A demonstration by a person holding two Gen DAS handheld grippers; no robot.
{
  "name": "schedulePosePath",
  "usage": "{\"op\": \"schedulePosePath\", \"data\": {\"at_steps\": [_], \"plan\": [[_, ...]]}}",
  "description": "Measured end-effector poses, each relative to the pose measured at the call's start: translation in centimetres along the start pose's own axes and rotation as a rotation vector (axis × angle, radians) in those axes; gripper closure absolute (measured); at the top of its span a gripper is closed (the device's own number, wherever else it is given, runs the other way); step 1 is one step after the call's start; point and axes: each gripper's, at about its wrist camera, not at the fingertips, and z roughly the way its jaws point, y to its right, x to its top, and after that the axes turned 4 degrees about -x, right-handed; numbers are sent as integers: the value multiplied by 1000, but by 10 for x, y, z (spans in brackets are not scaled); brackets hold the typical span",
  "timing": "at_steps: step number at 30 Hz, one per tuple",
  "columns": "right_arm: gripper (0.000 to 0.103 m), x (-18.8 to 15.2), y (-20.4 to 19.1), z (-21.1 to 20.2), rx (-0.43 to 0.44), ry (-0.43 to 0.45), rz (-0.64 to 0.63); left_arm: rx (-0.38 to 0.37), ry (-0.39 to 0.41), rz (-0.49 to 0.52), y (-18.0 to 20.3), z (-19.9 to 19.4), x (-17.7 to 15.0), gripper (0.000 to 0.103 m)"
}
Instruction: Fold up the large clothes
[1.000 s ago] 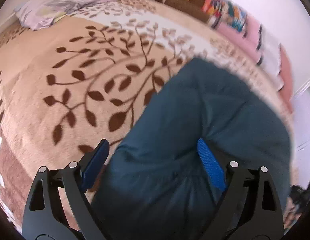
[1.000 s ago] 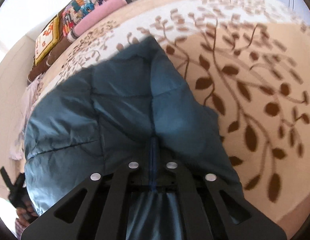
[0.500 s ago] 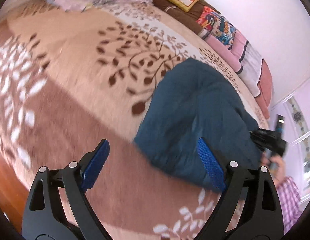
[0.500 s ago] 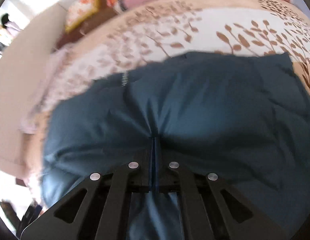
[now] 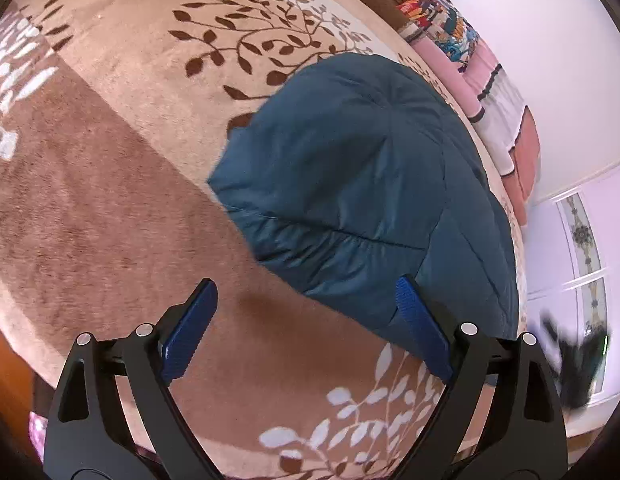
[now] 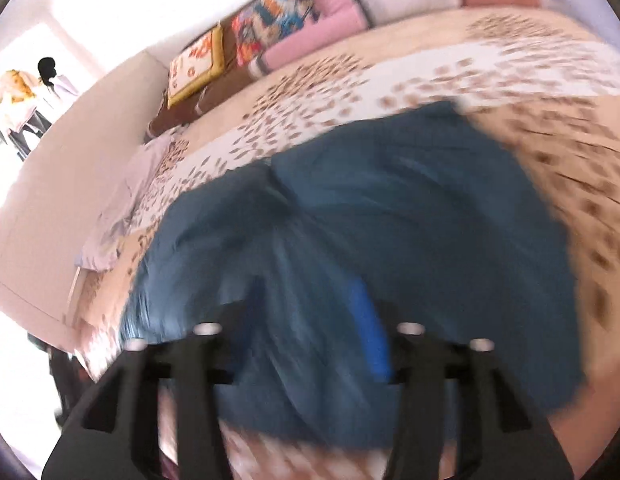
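Note:
A dark teal padded jacket point(image 5: 357, 184) lies folded into a thick bundle on the leaf-patterned carpet point(image 5: 122, 128). My left gripper point(image 5: 306, 320) is open and empty, just short of the jacket's near edge, its right pad beside the fabric. In the blurred right wrist view the same jacket point(image 6: 389, 216) fills the middle. My right gripper point(image 6: 310, 312) is open just over the jacket's near edge, with nothing held between the pads.
Cushions and folded blankets point(image 5: 461, 52) line the white wall point(image 5: 549, 40) beyond the jacket; they also show in the right wrist view point(image 6: 278, 36). A pale lilac cloth point(image 6: 122, 216) lies on the carpet to the left. The right gripper shows blurred at right point(image 5: 577, 360).
My right gripper has opened and let go of the jacket. My left gripper has drawn back off the jacket, which now lies in front of it.

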Motion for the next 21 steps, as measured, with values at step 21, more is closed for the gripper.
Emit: {"op": "schedulePosePath", "data": {"at_steps": [21], "plan": [[51,-63,143,3,3,-14,537,24,102,-74,20,24,28,24]]}}
